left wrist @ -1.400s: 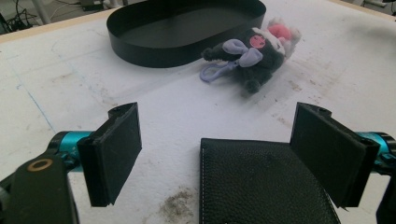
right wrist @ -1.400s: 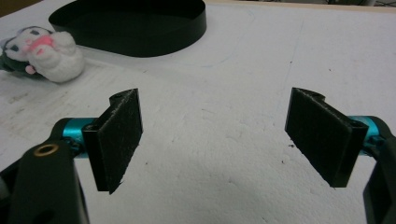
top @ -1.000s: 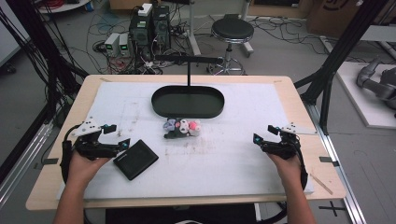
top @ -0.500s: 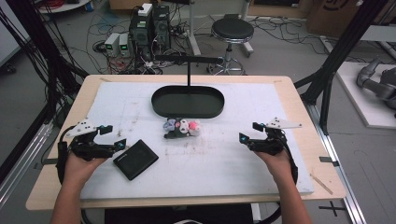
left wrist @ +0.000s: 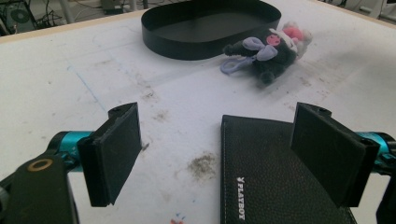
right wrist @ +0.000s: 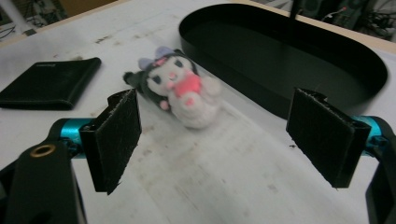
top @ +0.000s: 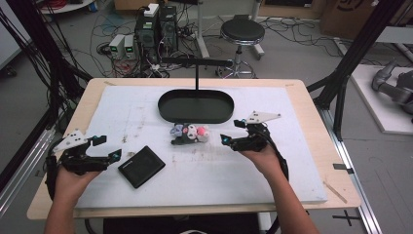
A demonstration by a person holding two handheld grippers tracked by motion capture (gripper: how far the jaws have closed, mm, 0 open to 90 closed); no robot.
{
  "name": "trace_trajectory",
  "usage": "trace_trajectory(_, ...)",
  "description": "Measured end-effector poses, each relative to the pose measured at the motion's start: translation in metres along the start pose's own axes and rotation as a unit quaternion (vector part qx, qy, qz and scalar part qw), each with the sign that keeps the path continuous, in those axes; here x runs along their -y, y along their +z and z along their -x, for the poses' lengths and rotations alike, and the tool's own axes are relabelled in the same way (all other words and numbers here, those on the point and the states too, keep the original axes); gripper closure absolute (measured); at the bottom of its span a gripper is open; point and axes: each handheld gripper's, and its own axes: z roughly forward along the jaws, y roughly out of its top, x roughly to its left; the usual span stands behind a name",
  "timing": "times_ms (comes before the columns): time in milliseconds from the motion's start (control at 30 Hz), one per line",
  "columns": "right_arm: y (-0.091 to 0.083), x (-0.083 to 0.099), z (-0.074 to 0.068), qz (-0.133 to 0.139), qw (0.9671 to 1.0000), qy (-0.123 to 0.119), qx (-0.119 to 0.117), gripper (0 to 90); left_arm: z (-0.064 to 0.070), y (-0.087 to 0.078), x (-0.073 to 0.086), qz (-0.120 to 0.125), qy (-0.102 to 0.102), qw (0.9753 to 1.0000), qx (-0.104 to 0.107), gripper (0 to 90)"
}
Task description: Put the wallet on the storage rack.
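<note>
Just beside plush toy (top: 191,134), right gripper (top: 227,140)

The plush toy (top: 190,134) lies at the centre of the high view, just below the near rim of the black oval tray (top: 196,106) and close to it without clearly touching. It is a small doll on its side: a white face, a pink patch on the chest, a dark hood with lilac ears and bow, and a lilac loop at one end. In the right gripper view it sits upper centre, face up toward the camera. The black leather wallet (top: 141,166) lies flat and closed at lower left of centre, turned at an angle, well apart from the toy; small pale lettering marks its cover.
</note>
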Motion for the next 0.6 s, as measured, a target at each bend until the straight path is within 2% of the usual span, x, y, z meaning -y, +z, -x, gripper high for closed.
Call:
trace_trajectory(33,0.000,0.000,0.000,0.000,1.0000,0.000,0.000,18.5,0.000,0.000,0.000,0.000,0.000,1.0000,0.000,16.5)
trace_trajectory(200,0.028,-0.022,-0.020,-0.011,0.9991,-0.026,-0.032,18.5,0.000,-0.013,0.006,0.002,-0.005,0.9999,-0.011,16.6)
trace_trajectory(267,0.033,-0.026,-0.024,-0.013,0.9987,-0.031,-0.037,18.5,0.001,-0.015,0.007,0.002,-0.006,0.9999,-0.014,16.6)
trace_trajectory(300,0.038,-0.029,-0.029,-0.012,0.9983,-0.035,-0.045,18.5,0.001,-0.017,0.008,0.003,-0.007,0.9999,-0.015,16.6)
trace_trajectory(333,0.051,-0.038,-0.038,-0.008,0.9973,-0.041,-0.060,18.5,0.000,-0.019,0.009,0.003,-0.007,0.9998,-0.017,16.6)
trace_trajectory(367,0.051,-0.038,-0.038,-0.008,0.9973,-0.041,-0.060,18.5,0.000,-0.021,0.009,0.003,-0.009,0.9998,-0.018,16.6)
trace_trajectory(467,0.073,-0.051,-0.054,-0.016,0.9947,-0.058,-0.083,18.5,0.000,-0.024,0.011,0.004,-0.009,0.9998,-0.019,16.6)
trace_trajectory(500,0.073,-0.051,-0.054,-0.016,0.9947,-0.058,-0.083,18.5,0.000,-0.025,0.011,0.004,-0.010,0.9998,-0.019,16.6)
trace_trajectory(533,0.084,-0.054,-0.061,-0.017,0.9936,-0.057,-0.096,18.5,0.000,-0.026,0.012,0.003,-0.010,0.9998,-0.019,16.5)
trace_trajectory(600,0.089,-0.055,-0.065,-0.022,0.9931,-0.057,-0.100,18.5,0.000,-0.026,0.013,0.002,-0.009,0.9998,-0.020,16.6)
